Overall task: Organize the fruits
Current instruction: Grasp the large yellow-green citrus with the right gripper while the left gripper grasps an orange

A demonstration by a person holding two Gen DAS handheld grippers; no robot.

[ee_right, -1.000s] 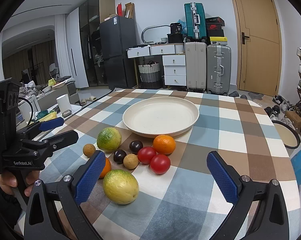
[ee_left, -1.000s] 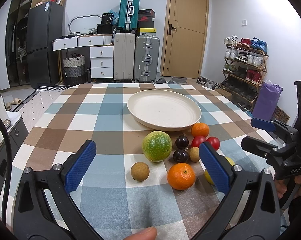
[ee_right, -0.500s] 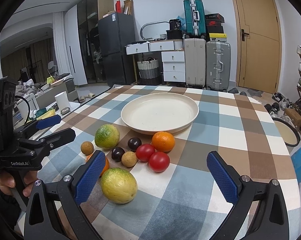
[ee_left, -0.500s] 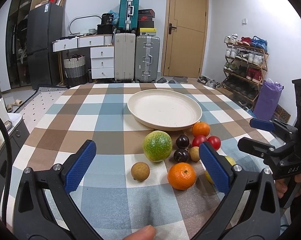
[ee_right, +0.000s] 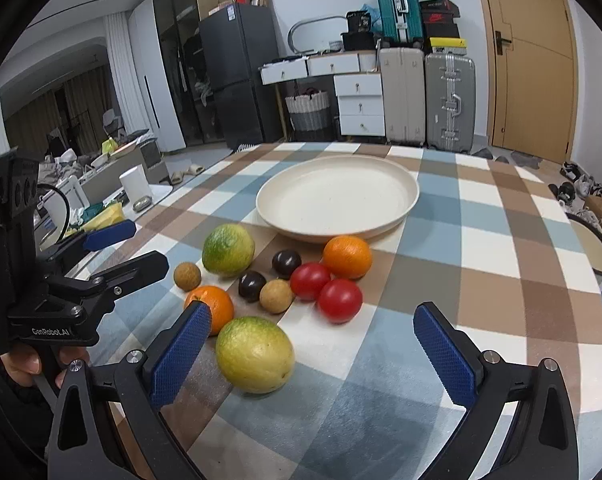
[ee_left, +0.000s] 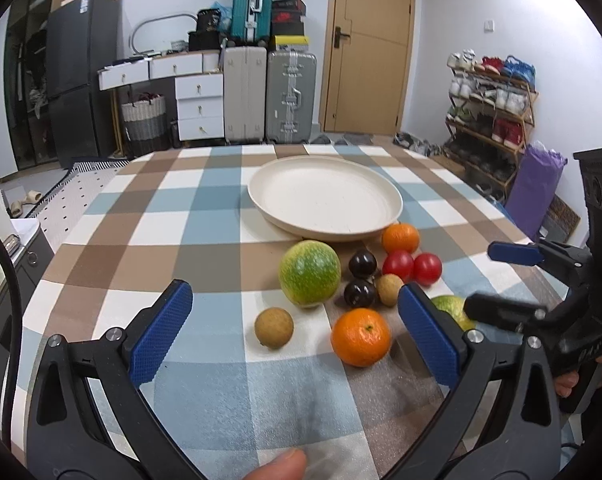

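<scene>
Fruits lay clustered on checked tablecloth (ee_left: 149, 236) just in front of cream plate (ee_left: 325, 196), plate bare inside. Green-yellow fruit (ee_left: 310, 273) nearest plate on left; orange (ee_left: 400, 237) at plate rim; two red tomatoes (ee_right: 325, 291) touching; two dark plums (ee_left: 361, 278) between; second orange (ee_left: 361, 337) and small brown fruit (ee_left: 273, 327) nearer viewer. Yellowish fruit (ee_right: 255, 354) sat just beside right gripper's (ee_right: 313, 354) left finger. Left gripper (ee_left: 297, 336) hovered above cloth, jaws spread wide, nothing held. Right gripper likewise spread, nothing held.
</scene>
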